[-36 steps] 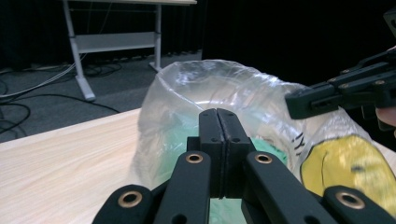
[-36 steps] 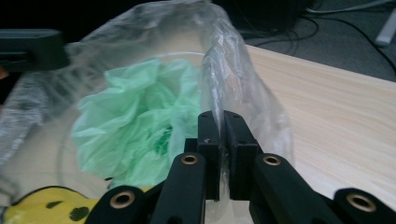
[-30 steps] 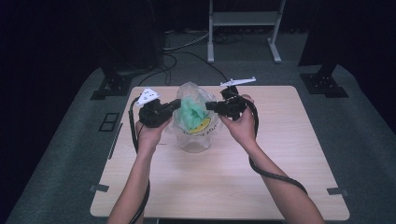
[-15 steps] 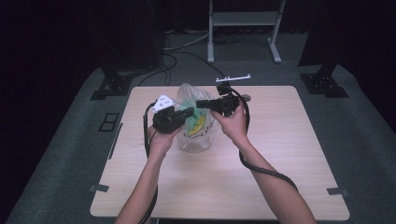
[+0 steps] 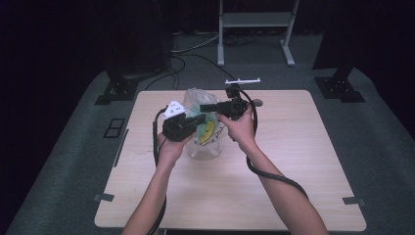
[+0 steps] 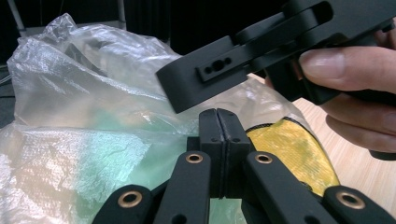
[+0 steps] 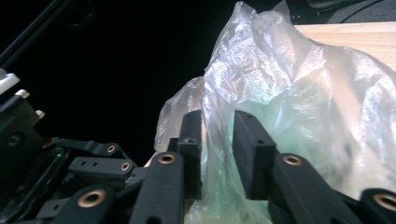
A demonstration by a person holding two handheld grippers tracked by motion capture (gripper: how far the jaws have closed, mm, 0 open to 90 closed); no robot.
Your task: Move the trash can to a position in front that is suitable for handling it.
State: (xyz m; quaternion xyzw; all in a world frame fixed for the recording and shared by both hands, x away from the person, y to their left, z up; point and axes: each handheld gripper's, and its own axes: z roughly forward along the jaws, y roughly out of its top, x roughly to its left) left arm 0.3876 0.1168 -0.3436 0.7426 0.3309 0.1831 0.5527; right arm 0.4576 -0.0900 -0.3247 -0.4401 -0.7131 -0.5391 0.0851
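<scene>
A clear plastic bag (image 5: 205, 149) stands in the middle of the wooden table (image 5: 293, 161). Something green (image 5: 198, 120) and a yellow piece (image 5: 209, 131) show through it. My left gripper (image 5: 199, 120) points right against the bag's front. Its jaws (image 6: 218, 130) are pressed together, with the bag (image 6: 70, 93) and the yellow piece (image 6: 294, 149) just behind them. My right gripper (image 5: 205, 106) reaches left over the bag's top. In the right gripper view its jaws (image 7: 217, 140) stand a little apart with a fold of the bag (image 7: 303, 93) between them. One right finger (image 6: 210, 79) crosses just above my left jaws.
A metal stand (image 5: 254, 19) and two black bases (image 5: 117, 90) (image 5: 340, 88) are on the grey floor behind the table. Cables trail from both grippers across the near half of the table. Bare wood lies to the right and in front of the bag.
My left gripper has moved right from the bag's left side to its front. My right gripper has stayed at the bag's top, shifting slightly left.
</scene>
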